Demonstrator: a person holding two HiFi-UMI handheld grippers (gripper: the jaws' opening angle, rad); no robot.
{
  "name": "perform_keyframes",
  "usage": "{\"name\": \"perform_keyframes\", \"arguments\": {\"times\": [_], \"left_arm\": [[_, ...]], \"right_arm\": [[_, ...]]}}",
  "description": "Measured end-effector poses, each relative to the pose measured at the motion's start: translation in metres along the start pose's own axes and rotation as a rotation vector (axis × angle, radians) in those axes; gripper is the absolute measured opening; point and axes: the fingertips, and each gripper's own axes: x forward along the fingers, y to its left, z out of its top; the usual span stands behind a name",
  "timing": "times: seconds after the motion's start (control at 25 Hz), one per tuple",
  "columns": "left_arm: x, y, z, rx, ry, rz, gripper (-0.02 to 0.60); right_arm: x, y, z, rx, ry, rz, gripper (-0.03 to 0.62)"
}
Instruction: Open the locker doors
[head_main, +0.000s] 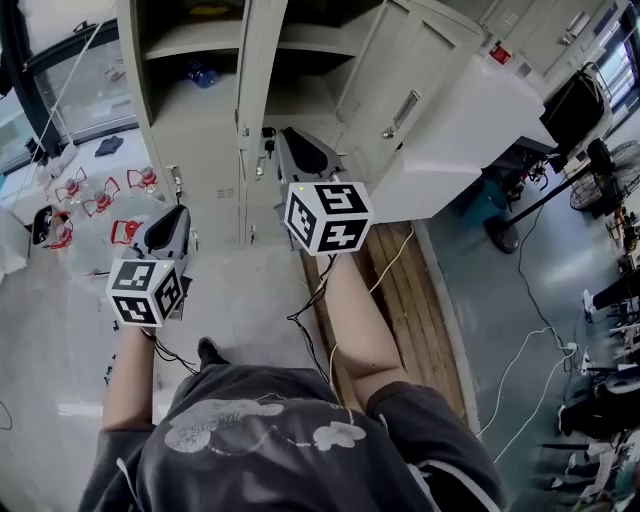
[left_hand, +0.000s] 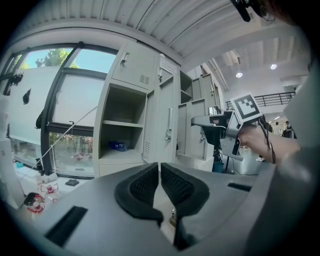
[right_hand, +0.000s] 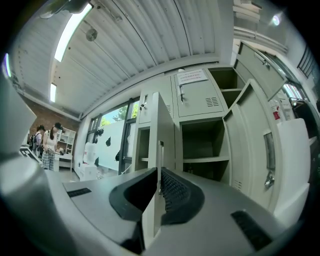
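A row of pale grey lockers (head_main: 190, 120) stands ahead. My right gripper (head_main: 288, 138) is shut on the free edge of a half-open locker door (head_main: 262, 80). In the right gripper view that door (right_hand: 162, 120) runs edge-on between the pads of my right gripper (right_hand: 158, 176). Beside it another door (right_hand: 255, 135) hangs wide open, showing bare shelves. My left gripper (head_main: 178, 212) is lower and to the left, away from the lockers. In its own view my left gripper (left_hand: 159, 168) is shut on nothing and looks toward an open compartment holding a blue bottle (left_hand: 117, 146).
Red-framed items (head_main: 100, 200) lie on the floor at left by the window. A wooden board (head_main: 400, 290) and loose cables (head_main: 530, 350) lie at right, near a fan and stands. A large white open door (head_main: 450, 130) juts out at right. People (right_hand: 47, 145) stand far off.
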Motion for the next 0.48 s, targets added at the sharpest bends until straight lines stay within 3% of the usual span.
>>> {"name": "perform_keyframes", "arguments": {"times": [0.2,0.48], "left_arm": [[-0.012,-0.027,-0.015,-0.003,0.018,0.016,0.021],[-0.037,-0.061,-0.019,-0.010,-0.016,0.069,0.021]], "right_arm": [[-0.037,-0.011,0.001,-0.040,-0.018,0.004,0.034],[-0.092,-0.023,-0.013,-0.037,-0.001,0.008,0.029]]}}
